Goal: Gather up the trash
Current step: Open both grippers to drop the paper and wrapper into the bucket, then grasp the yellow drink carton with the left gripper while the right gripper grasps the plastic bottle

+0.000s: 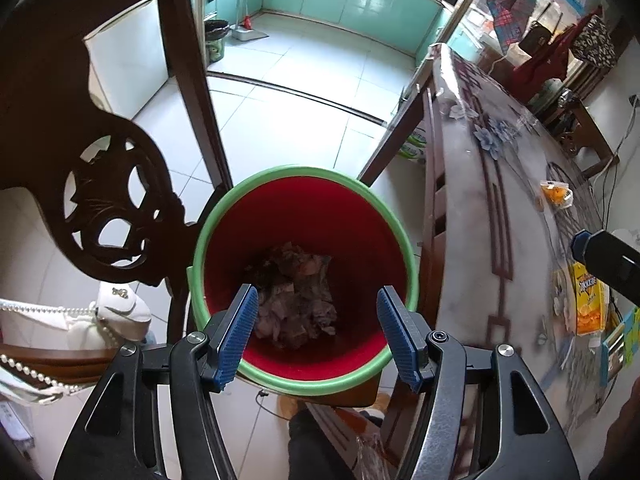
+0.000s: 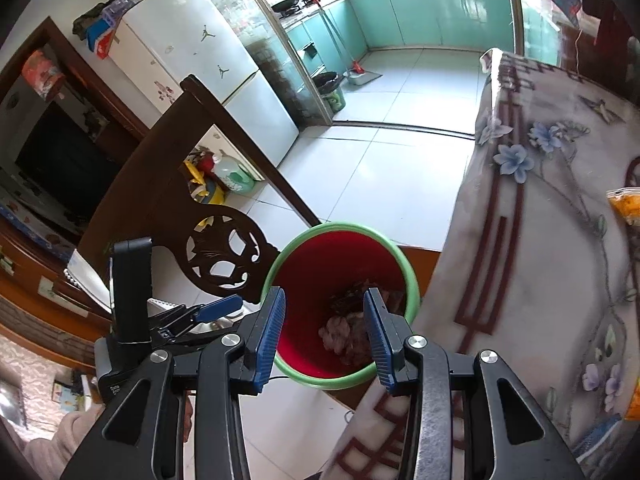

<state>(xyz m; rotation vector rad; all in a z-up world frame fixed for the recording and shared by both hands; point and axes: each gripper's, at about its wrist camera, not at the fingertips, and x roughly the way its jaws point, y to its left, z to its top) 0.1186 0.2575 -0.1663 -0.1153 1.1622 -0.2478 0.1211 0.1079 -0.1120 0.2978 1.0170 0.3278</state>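
Bin: we see a round red plastic bin with a light-green rim [image 1: 208,236] standing on the pale tiled floor [image 1: 288,120], between a dark carved wooden chair [image 1: 120,216] at its 9 o'clock and a table under a grey flowered cloth [image 1: 500,208] at its 3 o'clock.
Trash: crumpled brownish-grey scraps [image 1: 296,296] lie heaped at the bin's bottom; we cannot tell what they are made of.
Left gripper [image 1: 316,332]: blue ribbed pads [image 1: 240,332] spread wide, nothing between them; it hangs over the bin's 6 o'clock rim.
Right gripper [image 2: 324,332]: pads [image 2: 272,332] parted more narrowly, nothing pinched; it points into the bin from the 6 o'clock side.
Edges: the chair back comes close to the bin's rim at 9 o'clock; the table's edge stands just beside the rim at 3 o'clock.
Open room: we note bare tiles from the bin's 12 o'clock towards the turquoise kitchen cabinets [image 2: 420,16].
Table top: a yellow snack packet [image 1: 586,300] lies at 3 o'clock, well apart from the bin.
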